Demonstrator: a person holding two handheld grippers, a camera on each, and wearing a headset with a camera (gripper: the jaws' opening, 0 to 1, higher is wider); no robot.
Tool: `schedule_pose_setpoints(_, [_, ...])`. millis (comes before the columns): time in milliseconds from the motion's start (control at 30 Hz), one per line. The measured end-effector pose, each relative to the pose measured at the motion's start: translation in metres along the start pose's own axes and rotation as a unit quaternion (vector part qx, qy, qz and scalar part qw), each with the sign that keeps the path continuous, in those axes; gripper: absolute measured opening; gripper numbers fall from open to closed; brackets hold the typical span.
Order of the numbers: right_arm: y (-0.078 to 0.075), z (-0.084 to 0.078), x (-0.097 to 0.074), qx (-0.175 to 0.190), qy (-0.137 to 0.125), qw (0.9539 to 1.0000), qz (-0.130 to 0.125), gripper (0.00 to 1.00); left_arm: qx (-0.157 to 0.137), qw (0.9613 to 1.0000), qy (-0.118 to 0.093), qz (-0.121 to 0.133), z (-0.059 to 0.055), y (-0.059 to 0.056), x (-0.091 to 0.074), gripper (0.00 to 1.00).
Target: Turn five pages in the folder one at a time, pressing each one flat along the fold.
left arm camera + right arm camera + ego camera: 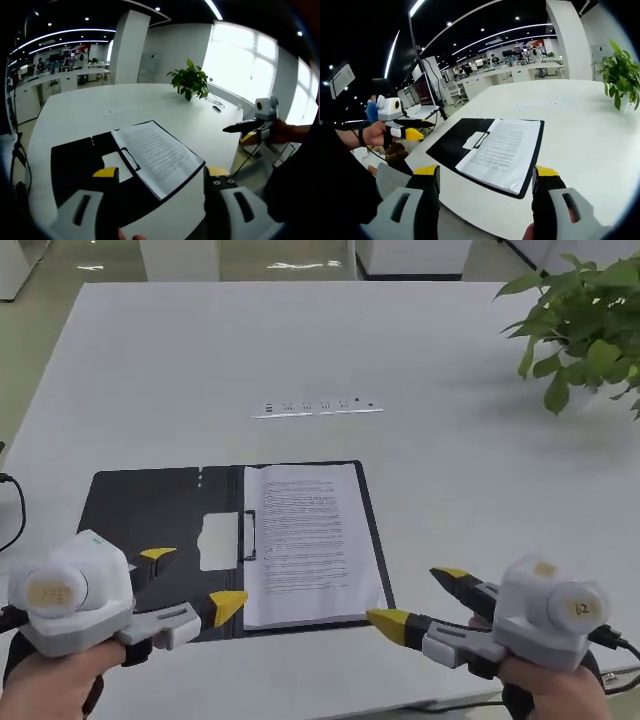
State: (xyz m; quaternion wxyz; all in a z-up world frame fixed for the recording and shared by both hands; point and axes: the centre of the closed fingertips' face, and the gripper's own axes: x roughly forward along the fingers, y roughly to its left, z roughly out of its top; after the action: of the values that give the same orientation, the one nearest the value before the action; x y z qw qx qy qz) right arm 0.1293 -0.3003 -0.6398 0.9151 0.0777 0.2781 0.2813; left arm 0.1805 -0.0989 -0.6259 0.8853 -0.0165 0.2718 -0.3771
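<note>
Located folder (160, 505) lying open and flat near the front edge of the tabletop (450, 440), with black inner cover to the left and printed pages (305, 540) stacked flat on the right half. Held left gripper (193, 580) over the folder's front-left part with jaws spread wide, gripping nothing. Held right gripper (418, 597) just off the folder's front-right corner with jaws likewise wide and empty. Noted plant (585, 330) toward the far right edge and socket panel (318, 406) beyond the folder, mid-tabletop.
</note>
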Motion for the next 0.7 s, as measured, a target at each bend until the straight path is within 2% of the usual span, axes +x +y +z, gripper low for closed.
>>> schedule_pose_setpoints(500, [-0.007, 0.004, -0.004, 0.008, -0.007, 0.9999, -0.006, 0.74, 0.022, 0.9995, 0.003, -0.021, 0.022, -0.007, 0.035, 0.67])
schedule_pose_setpoints(700, [-0.008, 0.002, -0.005, 0.008, -0.005, 0.9999, -0.006, 0.75, 0.034, 0.9988, 0.007, -0.035, 0.027, -0.015, 0.05, 0.67])
